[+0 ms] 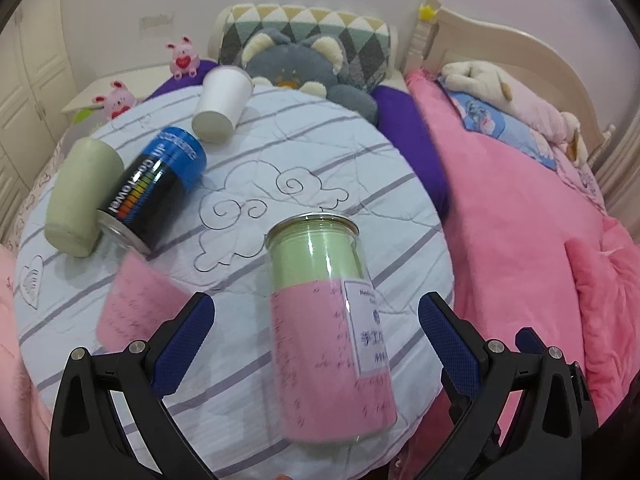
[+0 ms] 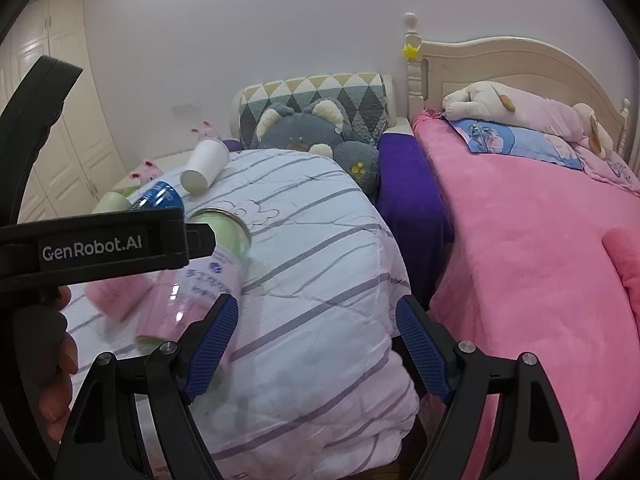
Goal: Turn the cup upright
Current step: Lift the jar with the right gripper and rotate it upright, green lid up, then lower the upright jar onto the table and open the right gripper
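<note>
Left gripper (image 1: 316,332): fingers spread wide, astride the clear pink-and-green jar (image 1: 328,320), not touching.
Right gripper (image 2: 316,336): fingers apart, empty.
White paper cup (image 1: 222,98): lying on striped quilt (image 1: 320,152).

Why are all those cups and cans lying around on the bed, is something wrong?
They look toppled: the white paper cup, sage green cup and blue-black can lie on their sides on the striped quilt. The pink-and-green jar leans, blurred.

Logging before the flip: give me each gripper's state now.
Left gripper: open, fingers either side of the pink-and-green jar, not gripping.
Right gripper: open, holding nothing.
</note>
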The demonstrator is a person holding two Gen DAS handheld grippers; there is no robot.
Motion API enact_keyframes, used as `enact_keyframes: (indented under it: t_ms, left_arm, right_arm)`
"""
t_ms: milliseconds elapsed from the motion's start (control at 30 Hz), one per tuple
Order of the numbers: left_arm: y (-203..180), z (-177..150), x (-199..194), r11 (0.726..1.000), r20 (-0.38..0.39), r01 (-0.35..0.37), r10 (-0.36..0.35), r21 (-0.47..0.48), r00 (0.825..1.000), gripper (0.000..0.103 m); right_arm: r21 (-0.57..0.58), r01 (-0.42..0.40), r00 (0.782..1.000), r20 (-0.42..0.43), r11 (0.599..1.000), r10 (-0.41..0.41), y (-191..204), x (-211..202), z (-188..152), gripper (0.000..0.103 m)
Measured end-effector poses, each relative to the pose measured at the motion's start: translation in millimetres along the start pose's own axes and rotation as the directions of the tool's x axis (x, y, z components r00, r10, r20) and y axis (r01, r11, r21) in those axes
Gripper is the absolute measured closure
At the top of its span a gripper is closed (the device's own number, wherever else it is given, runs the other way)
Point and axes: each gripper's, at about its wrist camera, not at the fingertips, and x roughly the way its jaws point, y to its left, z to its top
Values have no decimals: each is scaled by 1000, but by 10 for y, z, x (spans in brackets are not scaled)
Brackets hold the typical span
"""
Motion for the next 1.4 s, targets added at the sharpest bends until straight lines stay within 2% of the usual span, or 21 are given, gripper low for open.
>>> enact_keyframes:
  t_ms: [300,400,533,567,633,767,967,1033,1100,1233,1300,1400]
  left_arm:
    - [-5,141,415,999,-93,-37,34,-25,995,0]
    - [16,164,490,999,-113,-17,13,-31,993,1]
    - [35,161,569,1000,-151,-7,3,-28,989,19]
    - [38,158,589,1000,-160,-1,-4,-30,987,27]
    - [32,150,588,1000,-160,13,-16,-19,987,29]
    - [40,145,468,999,-105,33,-35,-18,994,29]
    - [106,254,159,1000,67,6,-7,4,998,30]
    - [129,294,69,1000,139,-26,24,13,990,30]
    - [151,339,41,998,179,-57,52,26,982,30]
    - [190,314,2,997,254,-62,48,46,966,30]
    - [214,303,0,997,261,-59,44,49,964,31]
    - [228,275,-77,996,313,-60,38,61,949,31]
  right_arm:
    - [-40,-22,999,-38,999,20,-89,287,48,20]
    - [-45,-41,998,-46,998,39,-96,344,53,21]
    - [-53,-61,997,-55,997,58,-81,393,50,20]
    - [-54,-61,997,-57,997,58,-80,401,48,20]
    - [-54,-63,997,-56,997,60,-74,398,44,20]
    - [-54,-69,996,-53,996,66,-72,385,41,20]
    - [-59,-78,997,-27,995,77,-9,337,63,21]
    - [-56,-84,996,-10,995,83,25,328,90,21]
    - [-56,-92,996,0,994,92,63,329,107,21]
    - [-62,-103,995,10,993,104,135,368,131,20]
    - [-63,-101,994,24,993,103,167,383,129,20]
    - [-66,-105,994,14,992,106,203,403,108,20]
